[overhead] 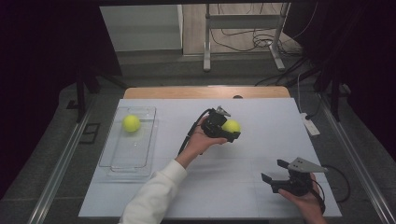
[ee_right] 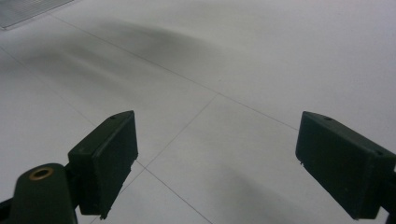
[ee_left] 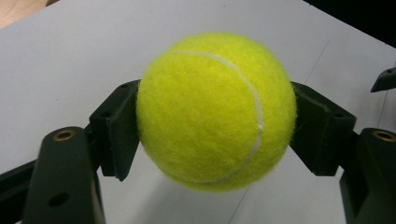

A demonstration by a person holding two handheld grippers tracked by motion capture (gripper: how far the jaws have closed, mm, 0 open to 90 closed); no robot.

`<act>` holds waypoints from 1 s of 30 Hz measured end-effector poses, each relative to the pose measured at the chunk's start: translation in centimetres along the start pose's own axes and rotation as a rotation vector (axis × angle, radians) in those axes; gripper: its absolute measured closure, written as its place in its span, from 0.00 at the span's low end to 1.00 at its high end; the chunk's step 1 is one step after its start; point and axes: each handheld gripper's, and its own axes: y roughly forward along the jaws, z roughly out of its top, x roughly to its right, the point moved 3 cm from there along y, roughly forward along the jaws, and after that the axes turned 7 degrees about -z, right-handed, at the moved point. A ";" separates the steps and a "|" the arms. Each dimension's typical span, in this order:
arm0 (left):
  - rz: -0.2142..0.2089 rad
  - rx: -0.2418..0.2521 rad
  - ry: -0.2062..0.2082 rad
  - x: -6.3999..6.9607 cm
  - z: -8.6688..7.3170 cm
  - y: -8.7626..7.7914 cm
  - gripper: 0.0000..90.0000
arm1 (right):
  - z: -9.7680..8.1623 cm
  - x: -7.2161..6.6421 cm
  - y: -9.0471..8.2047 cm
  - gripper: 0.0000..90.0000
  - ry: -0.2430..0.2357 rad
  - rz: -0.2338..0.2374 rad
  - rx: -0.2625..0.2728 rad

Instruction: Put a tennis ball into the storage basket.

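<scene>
Tennis ball (overhead: 231, 126) number one is seen in the high view clamped in the left gripper (overhead: 224, 128), which is held by the person's left hand (overhead: 201, 140) above the middle of the white desk (overhead: 261, 154). A white sleeve (overhead: 154, 196) is seen entering from the bottom edge. A second tennis ball (overhead: 131, 123) is seen lying in the far part of a clear tray (overhead: 116, 158) at the left of the desk, well apart from the held one. The right gripper (overhead: 275, 172) is held low over the near right corner of the desk by the right hand (overhead: 306, 200), with its jaws spread wide and nothing between them; a grey plate (overhead: 306, 164) is carried on top of it.

From the left gripper view, the held tennis ball (ee_left: 217, 112) is shown pressed between the two black pads (ee_left: 116, 135), one on each side, with its white seam turned toward the camera. It appears to be lifted clear of the desk (ee_left: 70, 60), though the gap beneath it cannot be judged with certainty.

From the right gripper view, the right gripper (ee_right: 217, 154) is shown with its pads (ee_right: 109, 158) set far apart over bare desk surface (ee_right: 233, 70), on which thin joint lines are crossed. A corner of the clear tray (ee_right: 28, 9) is just caught at the upper left.
</scene>
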 end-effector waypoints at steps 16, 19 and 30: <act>-0.010 0.035 0.009 0.3 -1.1 -2.3 0.30 | 0.1 -0.1 0.2 0.15 0.001 0.002 -0.005; -0.014 0.043 0.007 0.3 -1.3 -2.7 0.30 | 0.0 0.0 0.2 0.15 0.001 -0.002 -0.004; -0.020 0.049 0.012 0.3 -2.1 -3.6 0.30 | -0.1 0.1 0.2 0.15 0.001 -0.007 -0.010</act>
